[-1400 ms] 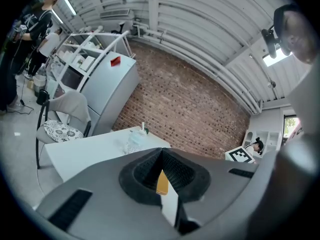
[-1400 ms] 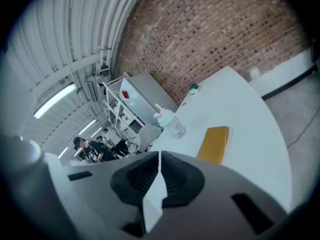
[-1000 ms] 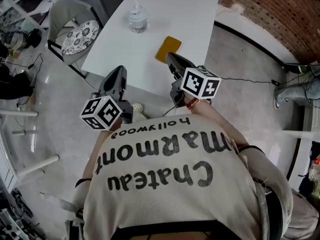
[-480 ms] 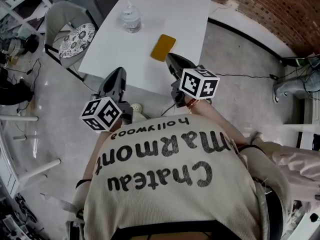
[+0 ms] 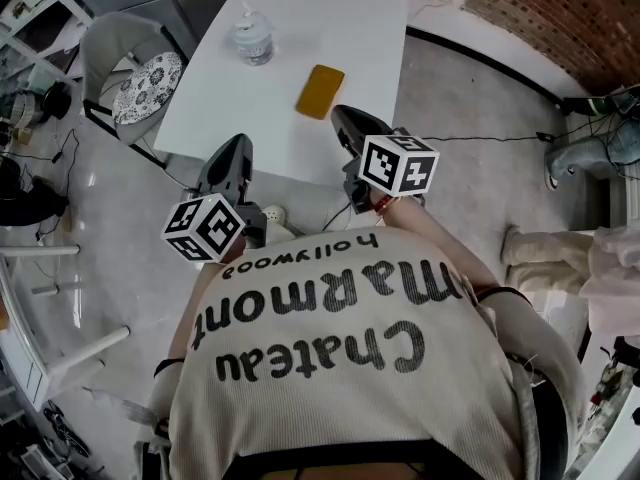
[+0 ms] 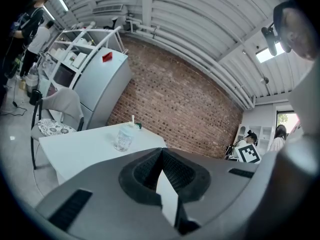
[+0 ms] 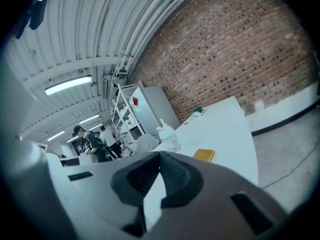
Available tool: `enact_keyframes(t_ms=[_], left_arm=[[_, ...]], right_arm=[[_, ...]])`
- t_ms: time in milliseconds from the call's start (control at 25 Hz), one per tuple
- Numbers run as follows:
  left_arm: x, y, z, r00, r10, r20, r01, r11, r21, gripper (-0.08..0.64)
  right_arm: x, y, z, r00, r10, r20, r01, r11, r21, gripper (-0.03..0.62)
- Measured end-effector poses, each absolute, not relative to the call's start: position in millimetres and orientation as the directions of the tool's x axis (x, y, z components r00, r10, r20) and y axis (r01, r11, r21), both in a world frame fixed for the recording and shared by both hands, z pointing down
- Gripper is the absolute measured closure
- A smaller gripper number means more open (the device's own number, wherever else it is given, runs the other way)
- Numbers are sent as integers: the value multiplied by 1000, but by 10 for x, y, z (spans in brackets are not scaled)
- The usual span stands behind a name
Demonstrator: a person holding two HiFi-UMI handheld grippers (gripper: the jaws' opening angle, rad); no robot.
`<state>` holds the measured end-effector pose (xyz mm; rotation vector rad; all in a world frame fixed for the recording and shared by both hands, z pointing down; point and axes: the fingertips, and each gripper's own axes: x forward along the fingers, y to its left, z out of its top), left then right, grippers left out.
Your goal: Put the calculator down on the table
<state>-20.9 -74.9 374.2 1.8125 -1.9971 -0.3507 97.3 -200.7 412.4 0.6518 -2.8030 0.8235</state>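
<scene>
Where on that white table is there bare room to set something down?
The table is mostly bare. There is a free strip between the yellow calculator and the table's right edge, and the near-left corner in front of the clear bottle is also free. The narrowest spot is the gap between bottle and calculator.

White table (image 5: 335,23): yellow calculator (image 5: 320,91), clear bottle (image 5: 250,40), apart.

"Chateau Marmont hollywood" on shirt (image 5: 330,363)
</scene>
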Motion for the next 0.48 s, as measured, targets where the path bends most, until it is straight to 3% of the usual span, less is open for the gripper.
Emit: enact_keyframes(t_ms=[480], left_arm=[[-366, -905, 3818, -21, -988, 155, -876, 93, 473, 558]], right_arm=[[894, -2098, 4210, -871, -396, 291, -491, 727, -480, 588]])
